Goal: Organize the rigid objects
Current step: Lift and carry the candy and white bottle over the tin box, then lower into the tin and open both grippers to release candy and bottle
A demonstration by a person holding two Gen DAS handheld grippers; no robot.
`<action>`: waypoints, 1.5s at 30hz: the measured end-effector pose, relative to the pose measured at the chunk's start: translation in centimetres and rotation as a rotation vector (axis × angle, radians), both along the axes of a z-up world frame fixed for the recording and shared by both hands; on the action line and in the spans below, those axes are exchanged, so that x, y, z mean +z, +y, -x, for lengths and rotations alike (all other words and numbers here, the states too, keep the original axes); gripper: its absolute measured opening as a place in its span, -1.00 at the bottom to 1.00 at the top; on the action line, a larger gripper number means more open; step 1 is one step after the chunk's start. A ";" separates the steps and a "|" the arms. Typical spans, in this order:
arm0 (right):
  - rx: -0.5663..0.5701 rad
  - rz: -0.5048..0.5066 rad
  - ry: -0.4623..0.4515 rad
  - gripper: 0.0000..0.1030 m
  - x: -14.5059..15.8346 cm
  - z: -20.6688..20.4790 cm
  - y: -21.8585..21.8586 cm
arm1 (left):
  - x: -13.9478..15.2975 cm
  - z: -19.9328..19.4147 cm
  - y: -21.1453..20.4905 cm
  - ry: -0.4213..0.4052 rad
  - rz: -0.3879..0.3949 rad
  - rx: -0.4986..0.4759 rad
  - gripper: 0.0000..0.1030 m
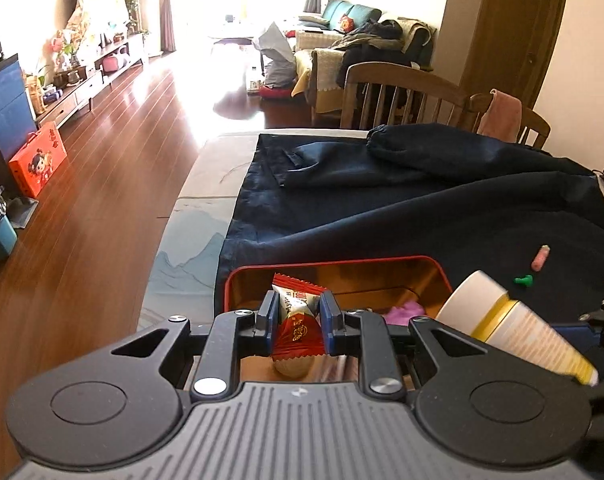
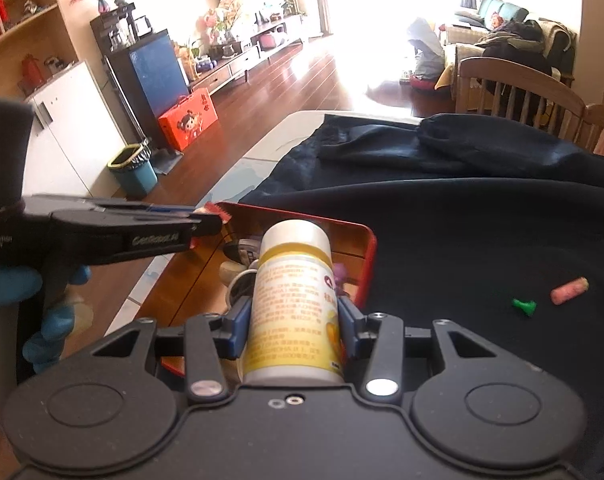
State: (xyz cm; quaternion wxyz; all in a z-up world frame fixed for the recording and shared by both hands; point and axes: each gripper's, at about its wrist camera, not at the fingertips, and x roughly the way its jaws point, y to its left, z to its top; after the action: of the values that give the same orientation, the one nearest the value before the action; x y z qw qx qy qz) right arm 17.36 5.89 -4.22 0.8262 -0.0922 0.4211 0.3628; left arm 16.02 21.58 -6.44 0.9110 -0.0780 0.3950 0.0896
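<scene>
My left tongs (image 1: 299,312) are clamped tight on a red-and-white candy (image 1: 297,320), held over the near end of the red tin (image 1: 434,270). My right tongs (image 2: 291,320) are closed partway around a white bottle (image 2: 293,300) with a yellow label, its cap pointing out over the same tin. In the right view the left tongs reach in from the left, the candy's edge at the tin's far rim. The tin sits open on a dark cloth (image 1: 422,220) covering the worktop (image 1: 205,184), already holding a purple piece (image 1: 404,314) and other small items I can't make out. A green peg (image 2: 524,306) and a pink piece (image 2: 570,290) lie on the cloth right of the tin, near each other.
</scene>
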 end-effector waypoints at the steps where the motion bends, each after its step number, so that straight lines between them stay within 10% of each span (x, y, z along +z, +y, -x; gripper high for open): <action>1: 0.006 0.008 0.000 -0.15 -0.3 0.0 0.5 | -0.2 -0.3 0.2 0.001 -0.001 -0.006 -0.59; 25: 0.097 0.174 -0.048 -0.15 -4.0 0.7 6.1 | -4.2 -3.6 1.6 0.073 0.024 -0.033 -0.59; 45: 0.041 0.083 -0.002 0.14 -1.7 1.6 3.0 | -4.3 -2.4 1.7 0.093 0.068 0.022 -0.55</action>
State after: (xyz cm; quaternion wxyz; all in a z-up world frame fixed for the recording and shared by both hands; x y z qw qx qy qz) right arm 15.80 8.87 -5.94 0.8146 -0.1353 0.4327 0.3619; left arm 18.41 23.32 -10.77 0.8873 -0.1089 0.4390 0.0896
